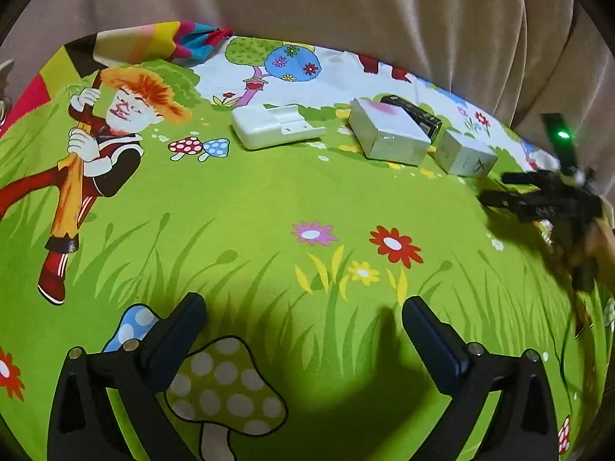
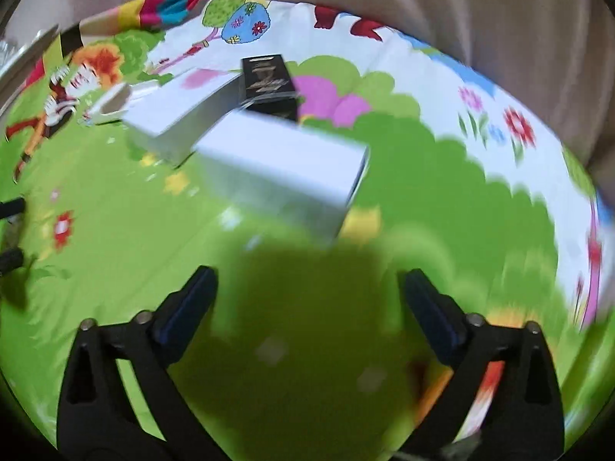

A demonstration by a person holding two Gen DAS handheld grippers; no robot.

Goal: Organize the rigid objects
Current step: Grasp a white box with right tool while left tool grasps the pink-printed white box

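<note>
Four rigid boxes lie ahead of the spread, empty left gripper (image 1: 303, 319) on the glossy cartoon-print tabletop (image 1: 269, 207): a flat white case (image 1: 275, 126), a white carton (image 1: 388, 130), a black box (image 1: 417, 113) behind it, and a small white box (image 1: 465, 153). Straight ahead of the right gripper (image 2: 307, 288), also spread and empty, the small white box runs lengthwise left to right; the black box points away

Bright green cartoon sheet (image 1: 269, 199) printed with grass blades, red, pink and yellow flowers, spotted mushrooms and an orange-haired figure in red; white toward the far edge. Plain white charger-like case (image 1: 276, 126) at far left. White box (image 1: 388, 130) with a pink smudge on top. Black box (image 2: 269, 80) with gold lettering behind. Smaller white box (image 1: 467, 155) with dark markings, far right. Beige curtain (image 1: 346, 7) beyond. Striped multicolour cloth (image 1: 161, 40), far left. Black fingers (image 1: 180, 334) with dark blue pads.
</note>
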